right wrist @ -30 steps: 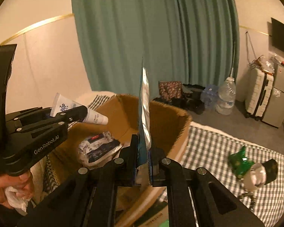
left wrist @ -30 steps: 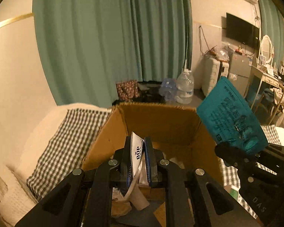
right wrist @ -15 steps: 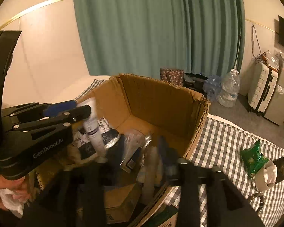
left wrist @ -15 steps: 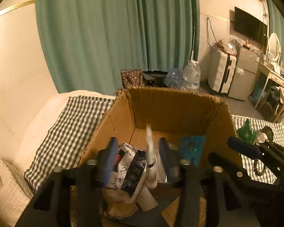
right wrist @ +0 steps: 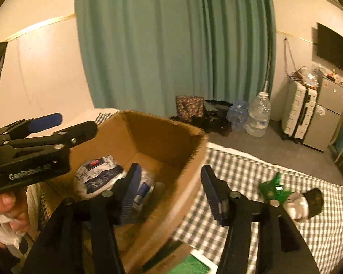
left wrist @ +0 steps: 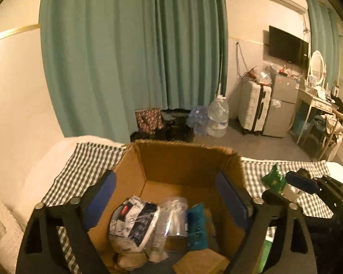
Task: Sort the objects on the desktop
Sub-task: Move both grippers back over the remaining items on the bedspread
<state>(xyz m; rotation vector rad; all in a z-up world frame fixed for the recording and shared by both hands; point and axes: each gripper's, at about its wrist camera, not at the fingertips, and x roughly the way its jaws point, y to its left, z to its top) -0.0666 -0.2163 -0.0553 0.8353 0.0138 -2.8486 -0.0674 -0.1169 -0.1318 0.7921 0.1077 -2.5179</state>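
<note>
An open cardboard box (left wrist: 183, 159) stands on a checked cloth. Inside lie a white and blue patterned pack (left wrist: 135, 221), a clear wrapped tube (left wrist: 171, 217) and a teal packet (left wrist: 195, 226). My left gripper (left wrist: 167, 196) is open and empty above the box. My right gripper (right wrist: 171, 189) is open and empty over the box's right wall (right wrist: 189, 173); it also shows at the right of the left wrist view (left wrist: 301, 182). A green packet (right wrist: 274, 187) and a white and black object (right wrist: 306, 203) lie on the cloth to the right.
The checked cloth (right wrist: 251, 171) covers the surface around the box. A green-and-white item (right wrist: 192, 267) lies at the box's front. Beyond are teal curtains (left wrist: 135, 57), water bottles (left wrist: 217, 116), a suitcase (left wrist: 253, 107) and a small fridge (left wrist: 279, 107).
Both grippers have opened. The white tube dropped from the left gripper and the teal packet from the right gripper; both now lie in the box.
</note>
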